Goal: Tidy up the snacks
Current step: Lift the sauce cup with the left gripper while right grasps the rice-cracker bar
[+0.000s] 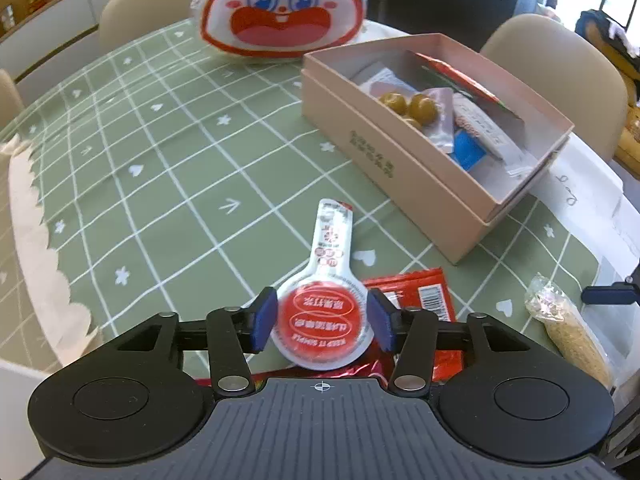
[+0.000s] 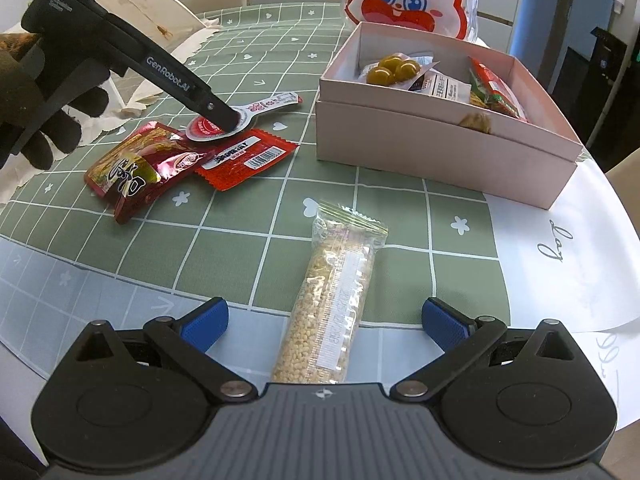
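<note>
A spoon-shaped white snack pack with a round red lid point(image 1: 331, 236) lies on the green checked tablecloth, its round end resting on other packets. My left gripper point(image 1: 322, 320) is open, one blue pad on each side of that round end, close to the rim. In the right wrist view its finger sits over the same pack point(image 2: 264, 106). A clear-wrapped grain bar point(image 2: 336, 300) lies lengthwise between the wide-apart fingers of my right gripper point(image 2: 324, 324), which is open and not touching it. The pink box point(image 1: 384, 168) holds several snacks.
A flat red packet point(image 2: 244, 156) and a dark red bag point(image 2: 140, 164) lie beside the spoon pack. A rabbit-face bag point(image 2: 408, 0) stands behind the pink box point(image 2: 420, 136). A gloved hand point(image 2: 40, 120) holds the left gripper. White paper covers the table's right edge; chairs surround it.
</note>
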